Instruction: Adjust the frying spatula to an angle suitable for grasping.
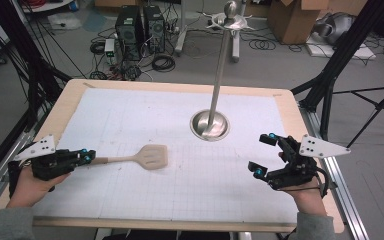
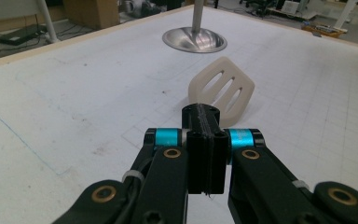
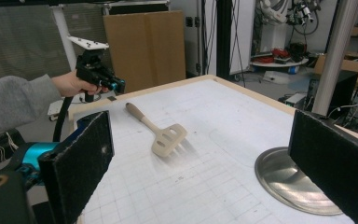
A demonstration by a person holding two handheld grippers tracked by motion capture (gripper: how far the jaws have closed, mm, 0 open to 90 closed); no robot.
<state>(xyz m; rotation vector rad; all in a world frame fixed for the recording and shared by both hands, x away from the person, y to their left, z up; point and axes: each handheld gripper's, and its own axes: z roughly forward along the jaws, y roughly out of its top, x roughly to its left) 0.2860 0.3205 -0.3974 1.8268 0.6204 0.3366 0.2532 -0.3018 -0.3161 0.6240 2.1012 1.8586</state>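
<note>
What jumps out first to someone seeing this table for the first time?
A pale slotted spatula lies near the middle of the white gridded table, with the left gripper at its handle end. Behind it a tall metal stand rises from a round steel base. The right gripper hovers wide open at the right.

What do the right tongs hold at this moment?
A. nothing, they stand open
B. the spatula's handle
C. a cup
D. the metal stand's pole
A: the right tongs stand wide open with nothing between the pads, and the spatula lies well apart from them on the table.
</note>
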